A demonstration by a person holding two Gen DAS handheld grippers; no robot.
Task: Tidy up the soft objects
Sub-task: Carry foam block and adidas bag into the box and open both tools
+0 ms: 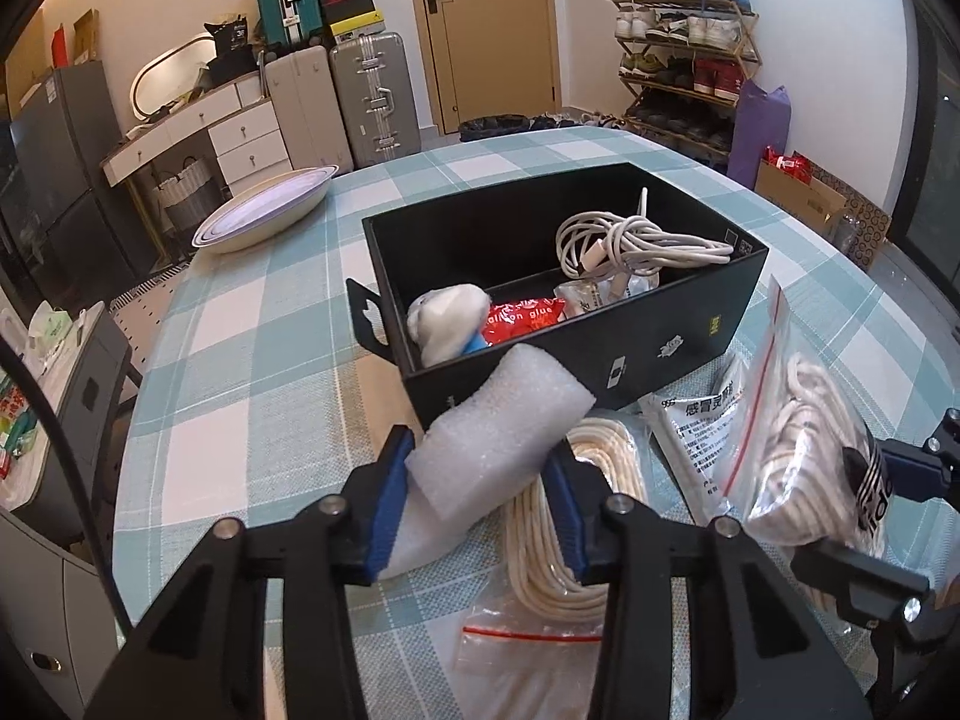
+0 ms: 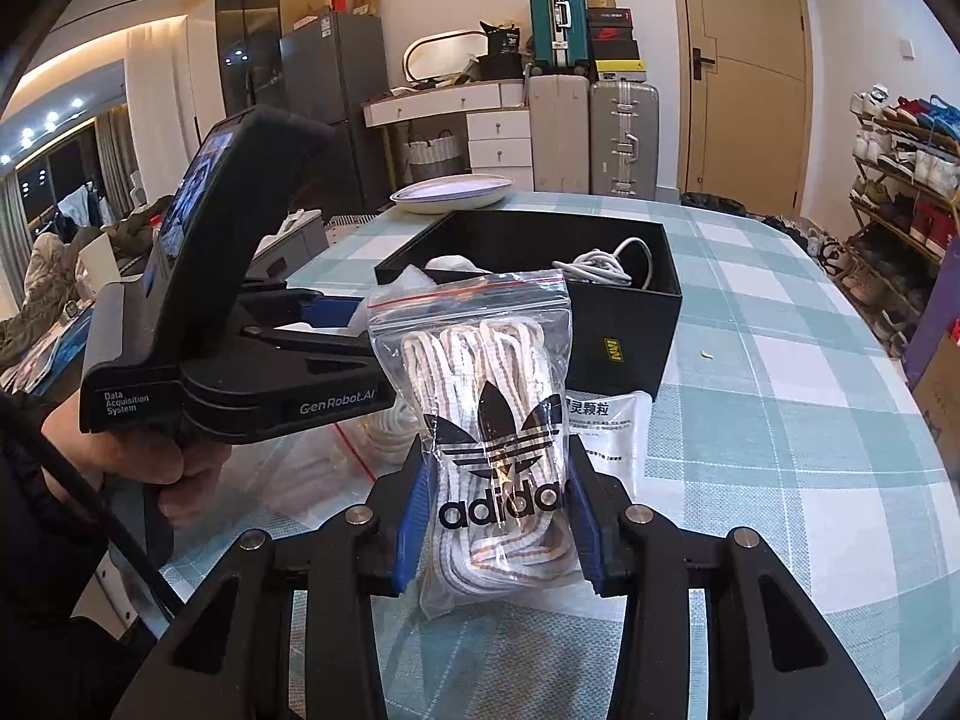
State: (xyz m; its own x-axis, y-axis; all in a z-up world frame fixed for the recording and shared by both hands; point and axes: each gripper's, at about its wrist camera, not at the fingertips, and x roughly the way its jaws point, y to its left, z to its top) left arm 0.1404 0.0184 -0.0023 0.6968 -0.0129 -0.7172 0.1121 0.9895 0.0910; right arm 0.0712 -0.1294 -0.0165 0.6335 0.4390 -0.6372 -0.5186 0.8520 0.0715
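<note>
My left gripper [image 1: 480,468] is shut on a white foam sheet roll [image 1: 498,420], held above the table just in front of the black box [image 1: 660,354]. The box holds a white cable coil [image 1: 636,243], a red packet [image 1: 522,318] and a white-and-blue soft item [image 1: 447,318]. My right gripper [image 2: 498,510] is shut on a clear zip bag of white laces with an Adidas logo [image 2: 486,420], held upright near the box [image 2: 624,348]. That bag also shows in the left wrist view [image 1: 798,444].
A second bag of white rope [image 1: 558,546] and a white medicine sachet [image 1: 696,426] lie on the checked tablecloth [image 1: 252,360] before the box. A shallow bowl [image 1: 264,210] sits at the table's far left. The left gripper's body [image 2: 228,312] is close on the right gripper's left.
</note>
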